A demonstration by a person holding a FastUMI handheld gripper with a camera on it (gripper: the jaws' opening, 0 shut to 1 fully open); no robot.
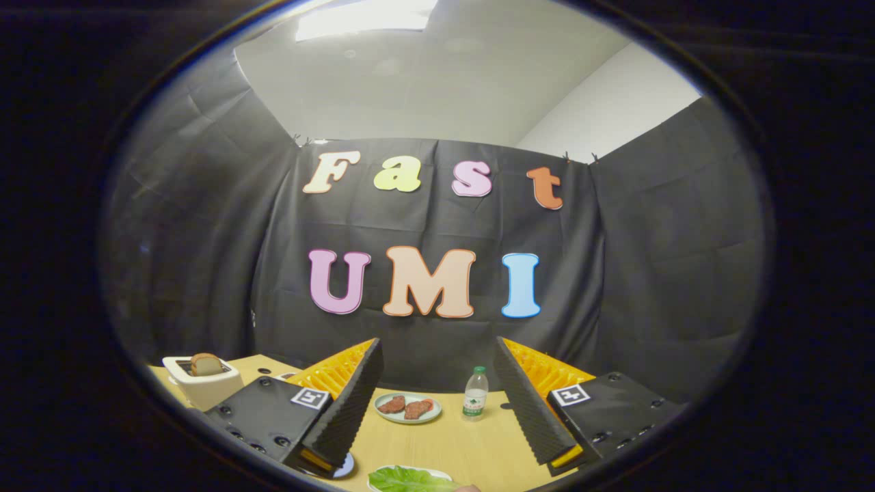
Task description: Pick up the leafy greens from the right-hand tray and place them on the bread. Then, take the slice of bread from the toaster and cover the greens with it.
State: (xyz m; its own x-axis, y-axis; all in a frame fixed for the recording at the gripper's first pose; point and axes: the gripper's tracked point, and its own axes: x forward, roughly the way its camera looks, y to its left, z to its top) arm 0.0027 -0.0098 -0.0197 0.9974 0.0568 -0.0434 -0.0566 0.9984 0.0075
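In the gripper view, the gripper (437, 403) hangs above a yellowish wooden table (472, 444) with its two fingers spread wide apart, so it is released and grasps nothing. Between the fingers the table surface is visible.

The leafy greens (410, 480) lie on a white plate (437, 471) at the near edge of the table, low between the two fingers and closer to the camera than the fingertips. Only the upper part of the leaf and plate can be seen. The fingers do not touch the greens.

Beyond the fingers, near the middle of the table, a pale green plate (408, 417) carries two brown pieces of meat (407, 407) side by side. Just beside this plate stands a small plastic bottle (476, 392) with a green cap, upright.

At the far left corner of the table stands a white toaster (205, 386), and a slice of bread (205, 364) sticks up from its slot. Under the left finger, part of another small plate (345, 466) with a bluish rim is seen; what is on it I cannot tell.
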